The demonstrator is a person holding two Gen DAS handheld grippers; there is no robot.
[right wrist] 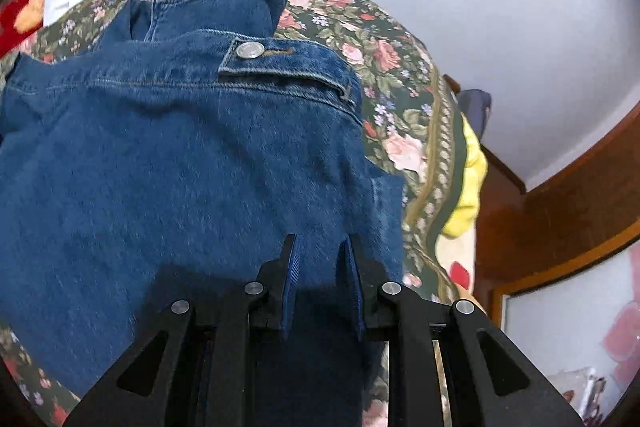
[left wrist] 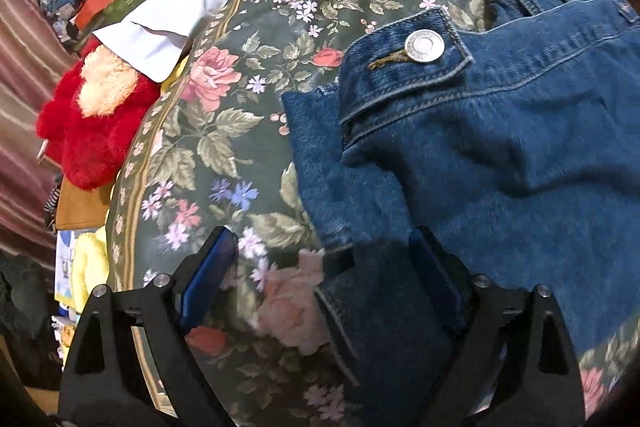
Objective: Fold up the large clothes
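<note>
One denim jacket lies spread on the floral bedspread, with one metal button showing on its tab. The left tool gapes wide above the jacket's edge, gripping nothing. The right tool is nearly closed, its two fingers low over the denim; whether it pinches cloth cannot be told.

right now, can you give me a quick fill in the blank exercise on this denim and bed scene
1. The denim garment lies on a bedspread printed with ____.
2. The metal button on the denim is ____ in colour.
3. The left gripper has its jaws ____, with a denim edge between them.
4. Beside the bedspread's edge lies a fluffy ____ plush item.

Missing words: flowers; silver; open; red
</note>
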